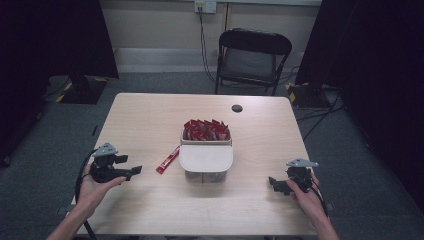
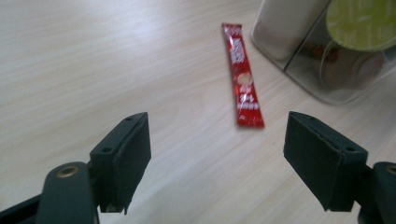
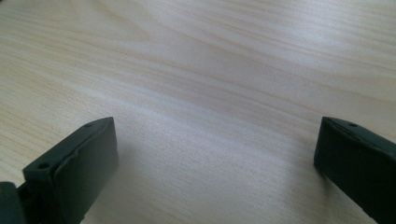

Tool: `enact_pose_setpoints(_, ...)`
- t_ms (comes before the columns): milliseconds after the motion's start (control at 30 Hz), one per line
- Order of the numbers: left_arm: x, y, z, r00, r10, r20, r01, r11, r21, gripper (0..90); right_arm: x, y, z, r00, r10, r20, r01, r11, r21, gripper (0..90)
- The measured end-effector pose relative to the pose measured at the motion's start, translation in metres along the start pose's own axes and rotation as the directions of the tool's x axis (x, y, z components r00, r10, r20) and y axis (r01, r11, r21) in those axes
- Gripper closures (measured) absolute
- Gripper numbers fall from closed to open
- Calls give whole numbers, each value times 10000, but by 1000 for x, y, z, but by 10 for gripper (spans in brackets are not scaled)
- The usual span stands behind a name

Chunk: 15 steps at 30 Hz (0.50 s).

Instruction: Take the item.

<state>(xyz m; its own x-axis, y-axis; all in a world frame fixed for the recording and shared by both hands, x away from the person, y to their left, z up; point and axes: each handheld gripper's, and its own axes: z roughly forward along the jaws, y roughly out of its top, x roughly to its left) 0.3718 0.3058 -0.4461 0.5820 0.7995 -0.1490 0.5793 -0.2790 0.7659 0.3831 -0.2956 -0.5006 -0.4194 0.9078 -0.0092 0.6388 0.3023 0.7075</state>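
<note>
Our left hand-held gripper [image 2: 217, 154] stood spread and empty near a flat red foil sachet [image 2: 243, 74] on the pale wooden counter [image 1: 150, 115]; our right hand-held gripper [image 3: 215, 163] was spread too.

On the pale wooden table [image 1: 150, 120] a clear plastic box [image 1: 206, 165] stands near the middle, with many red sachets [image 1: 206, 130] in its back compartment. One long red foil sachet [image 1: 168, 160] lies flat just left of the box, apart from it.
</note>
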Motion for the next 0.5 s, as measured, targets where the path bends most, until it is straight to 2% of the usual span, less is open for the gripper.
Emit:
enact_pose_setpoints(100,7,-9,-3,9987,-484,181,483,9988,79,191,0,0,0,10000,4,0,-4,10000,0,0)
enact_pose_setpoints(167,12,-15,-3,9989,-470,-92,473,9982,372,186,0,0,0,10000,1,-1,-1,10000,0,0)
enact_pose_setpoints(233,16,-22,1,9964,-748,-388,773,9947,675,189,0,0,0,10000,5,-2,-5,10000,2,0)
enact_pose_setpoints(333,19,-30,5,9938,-821,-753,898,9903,1059,192,0,0,0,10000,0,0,0,10000,-1,0)
enact_pose_setpoints(367,19,-31,6,9940,-712,-836,805,9903,1135,197,0,0,0,10000,2,-1,-2,10000,0,0)
enact_pose_setpoints(400,18,-32,8,9924,-431,-1157,591,9886,1388,207,0,0,0,10000,0,0,0,10000,1,0)
enact_pose_setpoints(433,16,-34,12,9869,-18,-1615,293,9853,1681,210,0,0,0,10000,3,0,-3,10000,0,0)
enact_pose_setpoints(500,14,-37,18,9876,191,-1560,97,9832,1822,214,0,0,0,10000,1,0,-1,10000,-1,0)
